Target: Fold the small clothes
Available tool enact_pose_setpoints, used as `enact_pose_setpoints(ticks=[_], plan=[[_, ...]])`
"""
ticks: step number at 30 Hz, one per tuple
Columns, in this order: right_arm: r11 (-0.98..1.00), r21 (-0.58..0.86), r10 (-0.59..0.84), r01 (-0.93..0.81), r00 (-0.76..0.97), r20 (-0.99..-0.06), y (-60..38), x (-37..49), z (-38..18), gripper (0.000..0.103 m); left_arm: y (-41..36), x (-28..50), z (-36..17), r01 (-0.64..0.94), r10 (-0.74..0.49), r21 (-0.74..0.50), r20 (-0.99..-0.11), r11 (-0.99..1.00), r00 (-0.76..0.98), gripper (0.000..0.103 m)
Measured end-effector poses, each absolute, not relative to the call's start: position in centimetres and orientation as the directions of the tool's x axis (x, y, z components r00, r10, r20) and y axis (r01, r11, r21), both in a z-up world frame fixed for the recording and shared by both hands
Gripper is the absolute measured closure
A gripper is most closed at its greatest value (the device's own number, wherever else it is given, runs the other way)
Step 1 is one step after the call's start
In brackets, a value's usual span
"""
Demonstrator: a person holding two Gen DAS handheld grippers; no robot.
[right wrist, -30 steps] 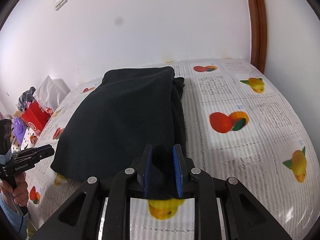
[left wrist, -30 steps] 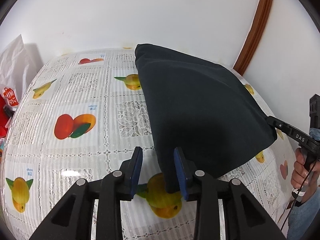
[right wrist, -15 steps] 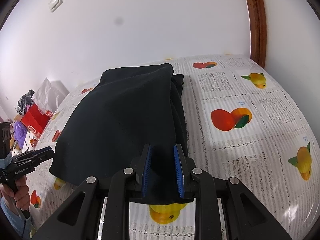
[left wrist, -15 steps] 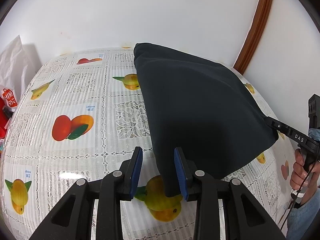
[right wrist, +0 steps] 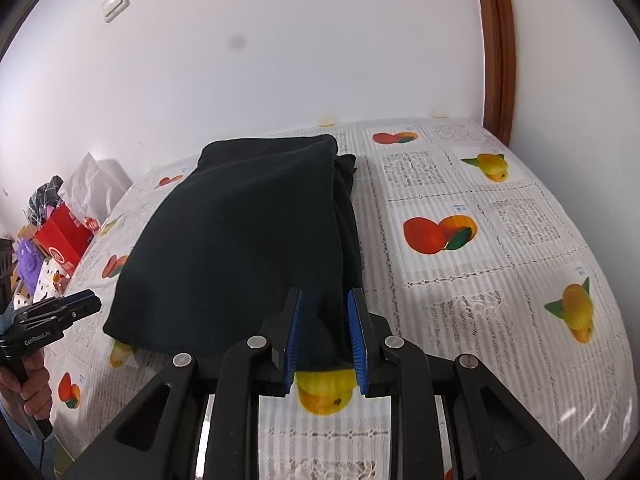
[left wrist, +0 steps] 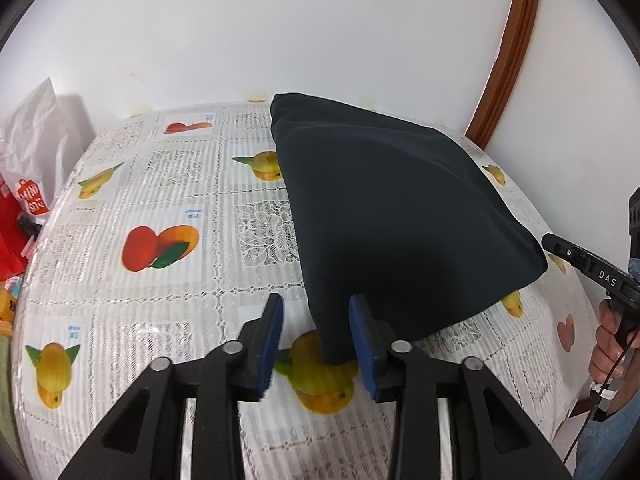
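A dark navy garment point(left wrist: 384, 216) lies folded on the fruit-print tablecloth point(left wrist: 160, 200); it also shows in the right wrist view point(right wrist: 248, 248). My left gripper point(left wrist: 316, 340) is open, its blue pads point(left wrist: 270, 336) on either side of the garment's near left corner, which rests against the right pad. My right gripper point(right wrist: 324, 334) has its blue pads point(right wrist: 292, 340) either side of the garment's near right corner, with a small gap showing. Each gripper shows in the other's view, the right one point(left wrist: 580, 264) at the cloth's edge, the left one point(right wrist: 60, 312) beside the cloth.
A white wall stands behind the table, with a brown door frame point(left wrist: 508, 48) at the right. Red and white bags point(right wrist: 64, 232) and clutter sit off the table's left end. The tablecloth's near edge point(right wrist: 320, 464) is just below the grippers.
Both grippers have drawn back slightly toward me. The right jaws have opened a little around the cloth corner. The garment has settled lower onto the table.
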State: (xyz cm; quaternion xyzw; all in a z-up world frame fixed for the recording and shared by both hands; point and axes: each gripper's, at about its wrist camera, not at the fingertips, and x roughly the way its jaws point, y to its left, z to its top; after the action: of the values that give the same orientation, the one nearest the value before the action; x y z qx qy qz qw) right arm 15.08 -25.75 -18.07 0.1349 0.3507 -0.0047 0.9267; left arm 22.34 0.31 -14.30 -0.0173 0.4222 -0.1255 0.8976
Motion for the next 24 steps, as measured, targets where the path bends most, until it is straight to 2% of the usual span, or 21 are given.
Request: enact_pose_setpoints(ticks=[1,3,10,14,18,19,21,24], plan=[[0.962,0.251,0.086,0.105,0.756,-0.649,-25.6,14.7,-17.8,0.08,0.4,21.9,-14.1,0.208,-0.237,-0.134,-0.749,0.969,0.619,0.058],[0.96,0.257,0.089,0.107,0.758,-0.646,-25.5,14.1,-17.4,0.08,0.4,21.0,-13.5,0.206,-0.23,-0.125,-0.738,0.97,0.634,0.055],[0.961,0.251,0.073,0.119,0.763,-0.642,-24.4,11.5,-15.9,0.079,0.7,18.1,-11.8,0.2,-0.214,-0.106,-0.715,0.974,0.665,0.05],[0.962,0.231,0.038,0.149,0.761,-0.648,-23.7,9.5,-14.7,0.072,0.9,16.3,-10.8,0.187,-0.201,-0.099,-0.706,0.977,0.679,0.045],[0.967,0.173,-0.03,0.19,0.751,-0.659,-23.2,7.6,-13.7,0.069,0.8,14.1,-9.9,0.175,-0.179,-0.077,-0.691,0.982,0.7,0.035],[0.967,0.162,-0.045,0.199,0.754,-0.655,-23.0,6.7,-13.2,0.068,0.8,13.5,-9.7,0.171,-0.172,-0.07,-0.687,0.983,0.706,0.032],[0.967,0.154,-0.056,0.202,0.762,-0.645,-22.6,5.2,-12.6,0.056,0.8,12.3,-9.2,0.162,-0.159,-0.061,-0.679,0.985,0.717,0.028],[0.968,0.123,-0.097,0.218,0.78,-0.618,-21.7,2.4,-11.5,0.05,0.7,10.8,-8.5,0.143,-0.143,-0.055,-0.671,0.988,0.727,0.022]])
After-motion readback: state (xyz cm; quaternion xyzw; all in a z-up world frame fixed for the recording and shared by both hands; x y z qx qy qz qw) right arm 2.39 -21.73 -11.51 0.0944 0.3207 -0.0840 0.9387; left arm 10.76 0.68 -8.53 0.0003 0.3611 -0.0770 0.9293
